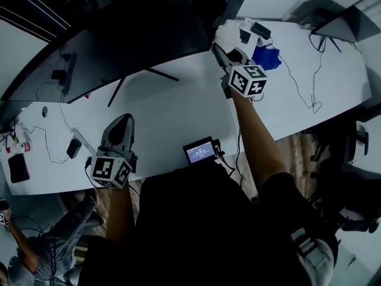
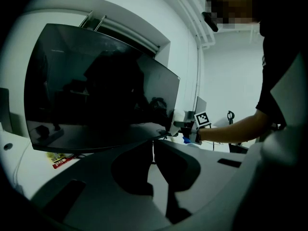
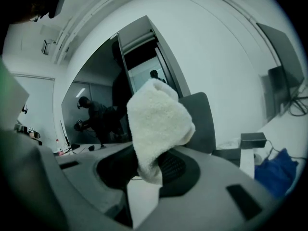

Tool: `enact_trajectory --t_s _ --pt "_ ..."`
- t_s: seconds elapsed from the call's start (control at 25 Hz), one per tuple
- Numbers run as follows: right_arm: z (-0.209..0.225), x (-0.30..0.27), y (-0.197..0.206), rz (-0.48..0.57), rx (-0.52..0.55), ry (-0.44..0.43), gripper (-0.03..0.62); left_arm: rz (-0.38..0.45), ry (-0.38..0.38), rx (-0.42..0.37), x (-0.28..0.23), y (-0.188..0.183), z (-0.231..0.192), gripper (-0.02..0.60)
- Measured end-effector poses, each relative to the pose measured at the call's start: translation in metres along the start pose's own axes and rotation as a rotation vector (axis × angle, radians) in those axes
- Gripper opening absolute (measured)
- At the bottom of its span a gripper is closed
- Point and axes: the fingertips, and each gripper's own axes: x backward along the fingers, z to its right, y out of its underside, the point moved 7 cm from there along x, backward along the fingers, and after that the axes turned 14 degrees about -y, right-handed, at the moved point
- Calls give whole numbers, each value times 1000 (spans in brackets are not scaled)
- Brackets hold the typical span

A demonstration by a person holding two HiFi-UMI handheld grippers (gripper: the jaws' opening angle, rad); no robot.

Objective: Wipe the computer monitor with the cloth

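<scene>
A wide, curved, dark computer monitor (image 1: 119,40) stands on the white desk (image 1: 178,106), at its back left. My right gripper (image 1: 229,49) is raised at the monitor's right end, shut on a white fluffy cloth (image 1: 229,31). In the right gripper view the cloth (image 3: 156,119) bulges up from between the jaws of the right gripper (image 3: 151,170), just in front of the dark screen (image 3: 101,100). My left gripper (image 1: 121,127) rests low near the desk's front edge, jaws together and holding nothing. Its view faces the monitor (image 2: 96,90) past the left gripper (image 2: 153,146).
A blue cloth (image 1: 266,56) lies on the desk right of my right gripper. A small device with a lit screen (image 1: 199,151) sits at the front edge. Cables (image 1: 300,91) and small black items (image 1: 74,148) lie on the desk. Another person (image 1: 36,255) crouches at lower left.
</scene>
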Motion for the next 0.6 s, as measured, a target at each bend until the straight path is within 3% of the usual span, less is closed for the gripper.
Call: enact_trajectory --t_s 0.48,0.6 --pt "9 -3 46 162 -385 80 114 -2 -63 45 27 14 -21 2" --pt "12 -2 59 283 -575 77 112 -7 -73 57 34 19 -28 2"
